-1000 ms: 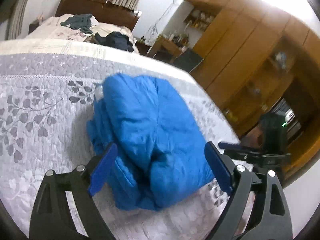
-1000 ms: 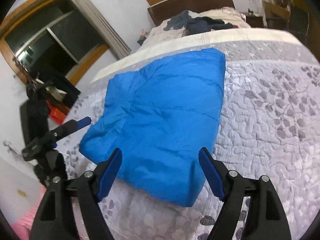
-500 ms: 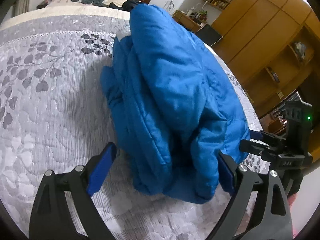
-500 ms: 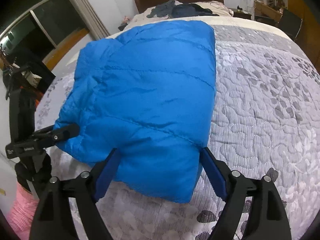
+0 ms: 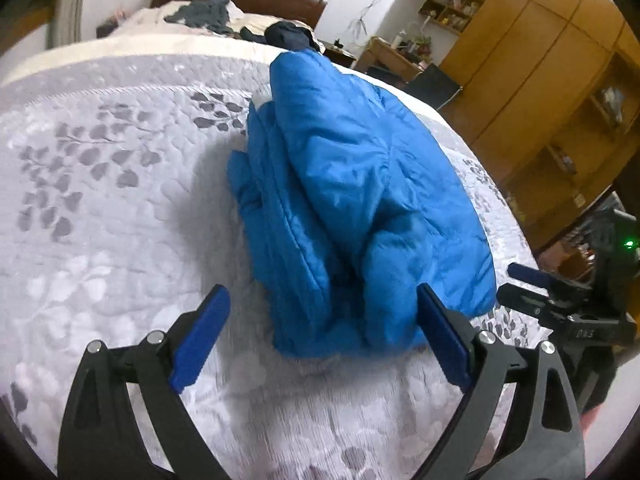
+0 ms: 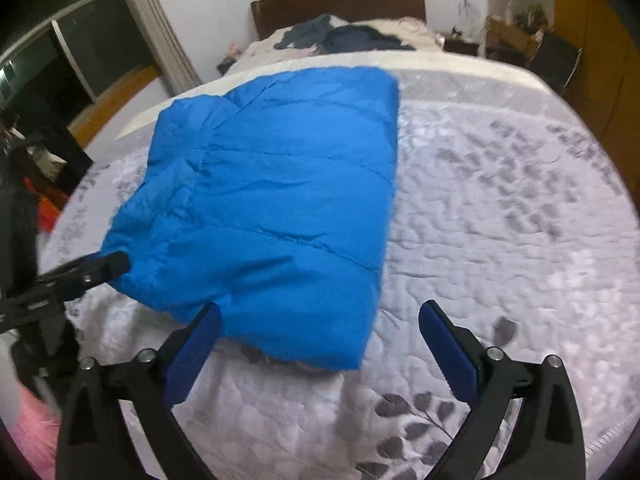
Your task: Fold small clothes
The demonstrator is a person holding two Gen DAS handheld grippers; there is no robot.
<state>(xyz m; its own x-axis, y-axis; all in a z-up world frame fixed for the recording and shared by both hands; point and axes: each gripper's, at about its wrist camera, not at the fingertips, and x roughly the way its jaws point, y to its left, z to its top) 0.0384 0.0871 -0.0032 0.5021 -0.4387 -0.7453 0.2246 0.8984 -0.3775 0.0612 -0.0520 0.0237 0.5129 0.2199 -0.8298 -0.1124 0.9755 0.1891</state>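
Observation:
A blue puffy jacket [image 5: 360,200] lies folded in a thick bundle on the grey leaf-patterned quilt [image 5: 120,220]. In the left wrist view my left gripper [image 5: 322,312] stands open just short of the bundle's near end, its right pad close to the fabric. The right wrist view shows the jacket [image 6: 272,200] flat-topped and roughly rectangular. My right gripper [image 6: 320,320] is open at its near edge, holding nothing, and the near right corner lies between the fingers. Each gripper shows in the other's view: right gripper [image 5: 560,304], left gripper [image 6: 80,276].
Dark clothes [image 6: 340,38] lie heaped at the far end of the bed, before a wooden headboard [image 6: 340,4]. Wooden wardrobes [image 5: 540,60] and a desk with a chair [image 5: 432,80] stand to one side. A window with curtains [image 6: 152,40] is on the other. The quilt's edge [image 6: 600,432] runs near my right gripper.
Both grippers have drawn back from the jacket, which had lain between their fingers; the right one also shifted to the right. Both stay open and the jacket rests where it was.

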